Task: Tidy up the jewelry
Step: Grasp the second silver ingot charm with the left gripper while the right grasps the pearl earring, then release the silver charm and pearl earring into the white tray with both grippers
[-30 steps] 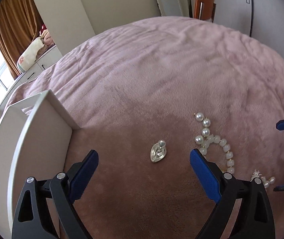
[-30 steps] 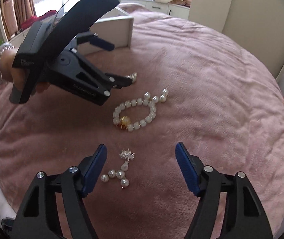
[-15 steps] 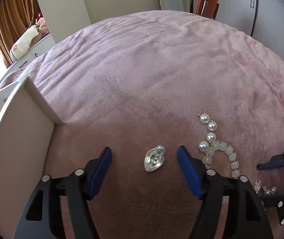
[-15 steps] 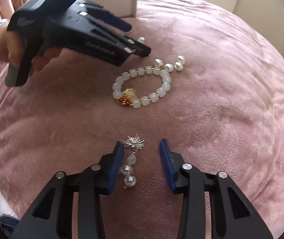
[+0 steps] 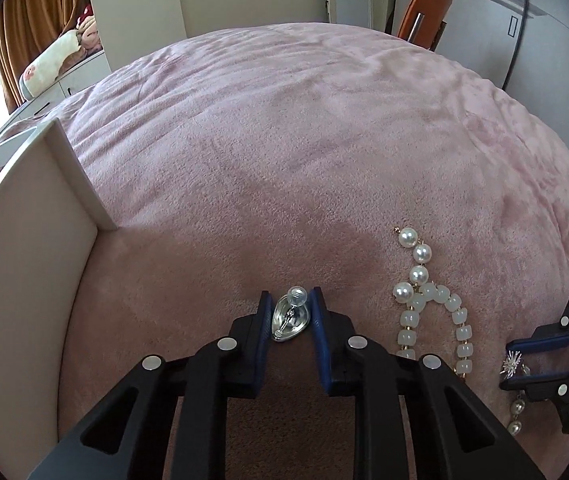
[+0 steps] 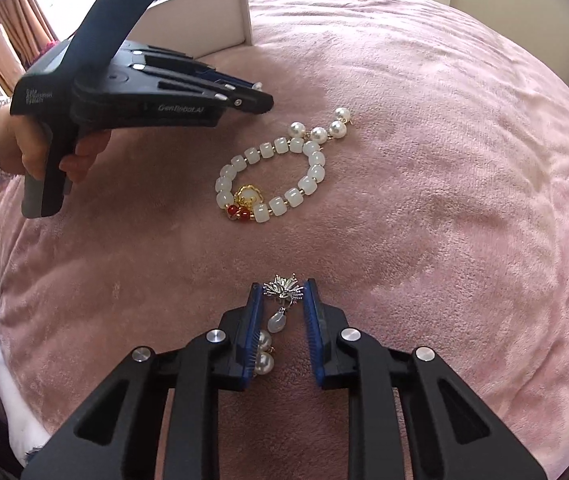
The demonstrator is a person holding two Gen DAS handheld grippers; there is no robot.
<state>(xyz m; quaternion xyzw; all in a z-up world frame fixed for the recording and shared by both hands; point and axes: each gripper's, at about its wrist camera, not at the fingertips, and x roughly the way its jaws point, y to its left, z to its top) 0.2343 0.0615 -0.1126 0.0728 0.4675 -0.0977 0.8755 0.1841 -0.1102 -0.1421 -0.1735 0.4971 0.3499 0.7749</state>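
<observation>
Two grippers are lowered onto a pink bed (image 5: 324,140). At upper left a white organizer box (image 5: 36,272) is cut off, its inside hidden. Right of centre lies a limp beaded bracelet (image 6: 276,176). The left gripper (image 5: 290,316) is nearly closed around a small, slippery silver earring (image 5: 290,318); the right gripper (image 6: 282,312) likewise flanks a fragile brooch (image 6: 284,292), best pinched at its spiky head. Contact cannot be confirmed.

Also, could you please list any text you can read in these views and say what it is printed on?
"GenRobot.AI": on the side of the left gripper, seen from the right wrist view.
"Data Acquisition System": small print on the same gripper's body, only partly legible.
No other readable text appears in either view.
</observation>
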